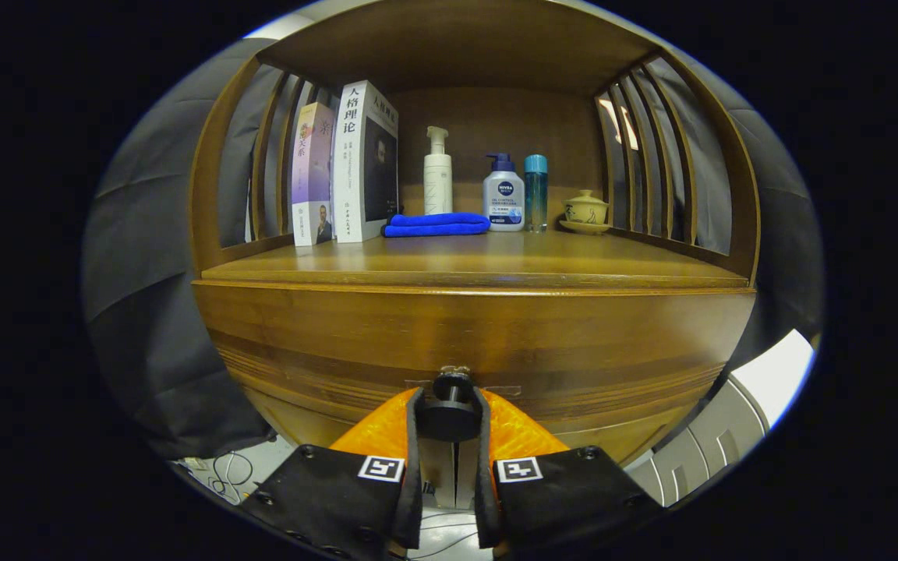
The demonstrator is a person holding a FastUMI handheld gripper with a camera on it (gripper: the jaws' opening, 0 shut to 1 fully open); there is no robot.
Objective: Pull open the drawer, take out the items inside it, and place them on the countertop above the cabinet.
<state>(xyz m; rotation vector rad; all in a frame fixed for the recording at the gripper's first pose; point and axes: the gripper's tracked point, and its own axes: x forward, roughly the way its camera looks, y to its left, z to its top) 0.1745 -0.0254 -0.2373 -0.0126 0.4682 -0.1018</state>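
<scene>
Nearest, the hand-held gripper (449,421) has its two fingers drawn in on either side of the drawer knob (450,411), a small round dark knob on a short stem; both fingers look pressed against its sides, so I judge it clamped on the knob. The knob sits at the middle of the drawer front (472,366), a wide band of polished wood just below the desk edge. The drawer appears fully closed, so the items inside are hidden and I cannot tell what they are.

The knob is hard, smooth and rounded, likely slippery under a side squeeze; the grip should sit behind its widest part, near the stem, and the pull should run straight toward the near side. A wooden drawer of this width probably slides stiffly and with some weight, so a slanted tug could slip off.

Beyond, the desk (496,261) top carries, at the far left, upright books (355,167); then a folded blue cloth (437,224), a white pump bottle (438,175), a squat pump bottle (503,195), a slim blue bottle (535,191) and, far right, a lidded cup on a saucer (586,212). The near part of the desk is bare wood.
</scene>
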